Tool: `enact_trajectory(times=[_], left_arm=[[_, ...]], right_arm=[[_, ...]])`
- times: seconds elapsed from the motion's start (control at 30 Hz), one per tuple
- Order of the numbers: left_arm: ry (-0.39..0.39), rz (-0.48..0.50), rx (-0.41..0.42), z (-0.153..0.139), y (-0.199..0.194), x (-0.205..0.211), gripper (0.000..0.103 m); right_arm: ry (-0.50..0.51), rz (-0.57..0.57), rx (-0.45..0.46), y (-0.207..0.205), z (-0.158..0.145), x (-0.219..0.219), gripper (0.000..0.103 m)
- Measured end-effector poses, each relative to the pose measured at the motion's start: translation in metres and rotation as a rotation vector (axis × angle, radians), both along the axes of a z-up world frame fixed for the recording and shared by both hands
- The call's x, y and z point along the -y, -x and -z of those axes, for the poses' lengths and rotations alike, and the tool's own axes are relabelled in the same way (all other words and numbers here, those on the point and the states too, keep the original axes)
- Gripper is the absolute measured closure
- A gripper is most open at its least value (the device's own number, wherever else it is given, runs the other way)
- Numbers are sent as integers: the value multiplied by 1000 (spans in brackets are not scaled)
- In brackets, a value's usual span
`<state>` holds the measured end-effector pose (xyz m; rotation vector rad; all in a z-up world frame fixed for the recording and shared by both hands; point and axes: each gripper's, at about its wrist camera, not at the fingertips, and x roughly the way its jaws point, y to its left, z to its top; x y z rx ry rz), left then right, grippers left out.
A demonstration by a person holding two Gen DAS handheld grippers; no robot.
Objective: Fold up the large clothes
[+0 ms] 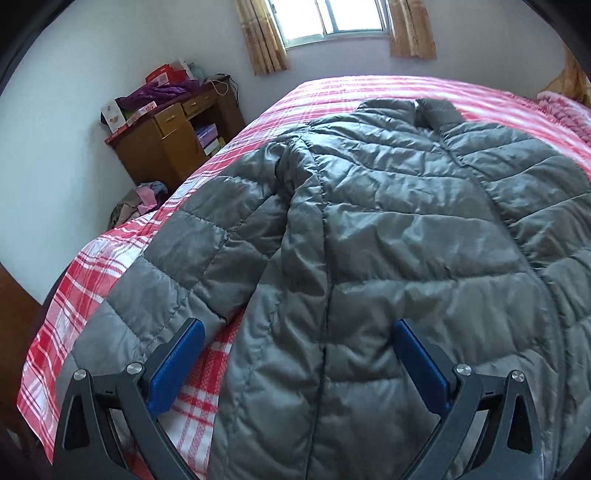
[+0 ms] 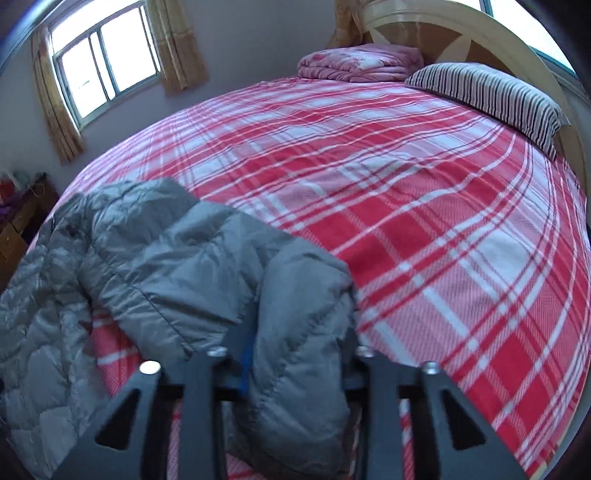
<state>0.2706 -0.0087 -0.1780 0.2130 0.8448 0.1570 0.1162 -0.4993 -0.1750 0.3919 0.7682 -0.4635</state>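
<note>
A grey quilted puffer jacket [image 1: 406, 221] lies spread on the red-and-white plaid bed sheet [image 1: 92, 277], collar toward the far side. Its left sleeve [image 1: 184, 258] runs down along its side. My left gripper [image 1: 298, 326] hovers open just over the jacket's lower body, its blue pads [image 1: 177, 365] wide apart with nothing gripped. In the right wrist view the other sleeve [image 2: 221, 266] bunches up from the sheet [image 2: 406, 221], and my right gripper [image 2: 299, 350] is shut on the sleeve's end, which hides most of the pads.
A wooden cabinet [image 1: 173, 136] piled with boxes and clothes stands in the corner left of the bed, with a heap of clothes [image 1: 140, 199] on the floor. A striped pillow [image 2: 487, 92] and folded pink blanket [image 2: 362, 62] lie by the headboard [image 2: 443, 33].
</note>
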Motion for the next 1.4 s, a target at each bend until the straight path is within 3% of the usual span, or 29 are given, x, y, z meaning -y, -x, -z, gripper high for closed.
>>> enact_trajectory(times=[0.17,0.4,0.6,0.73,0.87,1.1,1.3,1.4], left_arm=[[-38,23,-13,4,-12,4,1],[-8,39,-17,-17,-6,-16,1],[-18,-11,41,-45,-9,-43,1],[-46,-81,82,-55,-20,-67,1],[-23,-145,80,-55,-34,-91,1],[-24,-167,63,-46,-50,-104,1],[-18,-157,60,-45,-55,-108,1],[-22,-169,53,-46,-57,-111,1]], right_arm=[[40,59,-12,-10,-2,39,82],[131,62,8,-23,-29,40,85],[222,-16,111,-43,-76,-2,85],[320,-130,188,-66,-115,-59,85],[380,-251,220,-90,-132,-117,85],[422,-432,234,-124,-113,-213,85],[443,-593,212,-145,-70,-298,85],[449,-656,157,-157,-43,-326,80]])
